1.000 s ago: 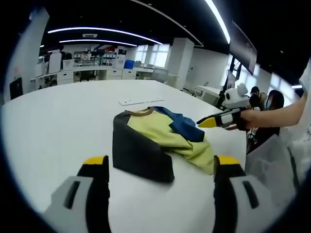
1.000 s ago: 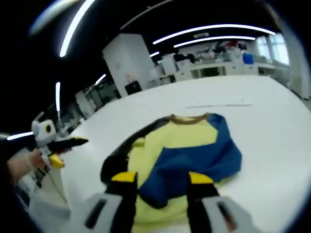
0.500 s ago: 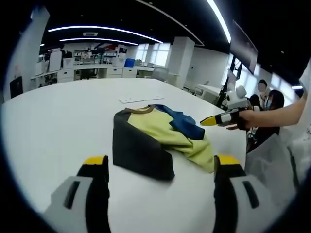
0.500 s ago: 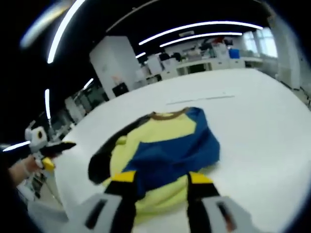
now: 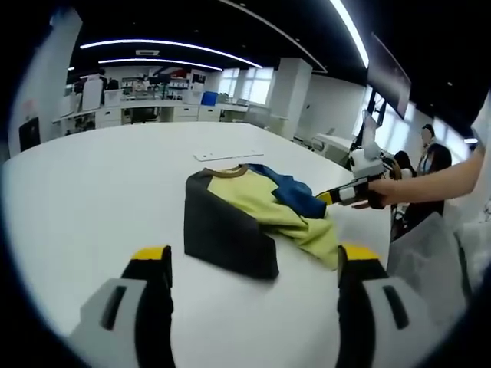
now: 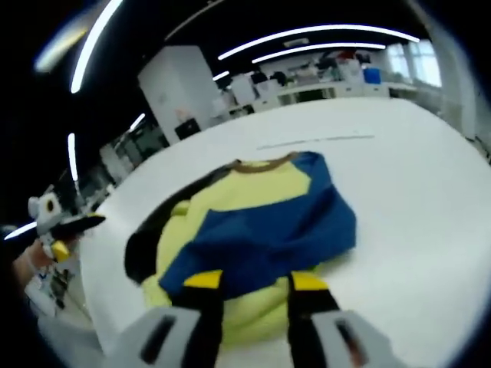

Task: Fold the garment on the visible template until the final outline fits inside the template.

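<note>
Garment (image 6: 253, 230) on counter (image 5: 92, 184), collar pointing away; right gripper (image 6: 251, 281) jaws released over hem, left gripper (image 5: 253, 261) released, short.

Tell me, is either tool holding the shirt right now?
No. The left tool is wide open, away from the shirt. The right tool hovers open over its blue sleeve.

left gripper view facing garment (image 5: 253, 215) from near left; right gripper view looking closer from right; both sharing table (image 5: 92, 184).
</note>
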Demonstrator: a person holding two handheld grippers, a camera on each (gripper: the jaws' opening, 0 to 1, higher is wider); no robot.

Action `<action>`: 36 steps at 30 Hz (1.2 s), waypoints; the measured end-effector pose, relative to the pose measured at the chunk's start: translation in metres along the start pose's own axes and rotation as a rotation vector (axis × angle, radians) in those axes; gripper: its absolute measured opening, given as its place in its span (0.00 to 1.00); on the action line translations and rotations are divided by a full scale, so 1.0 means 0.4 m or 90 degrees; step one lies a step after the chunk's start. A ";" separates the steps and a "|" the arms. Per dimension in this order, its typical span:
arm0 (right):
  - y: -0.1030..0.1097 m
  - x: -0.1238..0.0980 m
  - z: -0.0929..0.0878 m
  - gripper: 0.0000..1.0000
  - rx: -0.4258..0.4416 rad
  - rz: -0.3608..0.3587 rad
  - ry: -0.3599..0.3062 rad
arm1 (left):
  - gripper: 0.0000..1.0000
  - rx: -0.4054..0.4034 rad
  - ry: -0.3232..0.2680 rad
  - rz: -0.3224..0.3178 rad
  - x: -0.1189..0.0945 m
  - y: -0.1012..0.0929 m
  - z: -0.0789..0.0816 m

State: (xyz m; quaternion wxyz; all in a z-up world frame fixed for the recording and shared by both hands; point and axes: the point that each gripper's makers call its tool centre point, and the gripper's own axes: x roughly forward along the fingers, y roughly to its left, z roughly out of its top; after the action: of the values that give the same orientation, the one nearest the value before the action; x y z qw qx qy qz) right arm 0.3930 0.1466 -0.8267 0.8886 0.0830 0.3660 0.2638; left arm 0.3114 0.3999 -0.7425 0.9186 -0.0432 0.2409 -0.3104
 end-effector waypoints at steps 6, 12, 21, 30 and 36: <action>0.003 0.003 0.002 0.11 0.009 -0.002 0.002 | 0.86 -0.006 0.003 0.009 -0.011 0.011 -0.008; -0.002 -0.009 0.007 0.00 0.020 -0.007 -0.009 | 0.85 -0.009 0.005 0.009 -0.009 0.011 -0.016; -0.018 -0.055 0.039 0.00 0.027 -0.008 -0.039 | 0.85 -0.008 0.006 0.000 0.004 -0.003 -0.014; -0.126 -0.176 0.049 0.00 0.023 -0.052 -0.042 | 0.84 -0.007 0.007 -0.005 0.011 -0.009 -0.016; -0.225 -0.254 0.041 0.00 0.025 -0.093 -0.030 | 0.84 -0.011 0.008 -0.012 0.023 -0.018 -0.022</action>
State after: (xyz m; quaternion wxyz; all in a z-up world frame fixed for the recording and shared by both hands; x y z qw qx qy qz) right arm 0.3809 0.0174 -0.7838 0.9119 0.0796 0.3555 0.1892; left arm 0.3096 0.3892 -0.7522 0.9137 -0.0516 0.2487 -0.3172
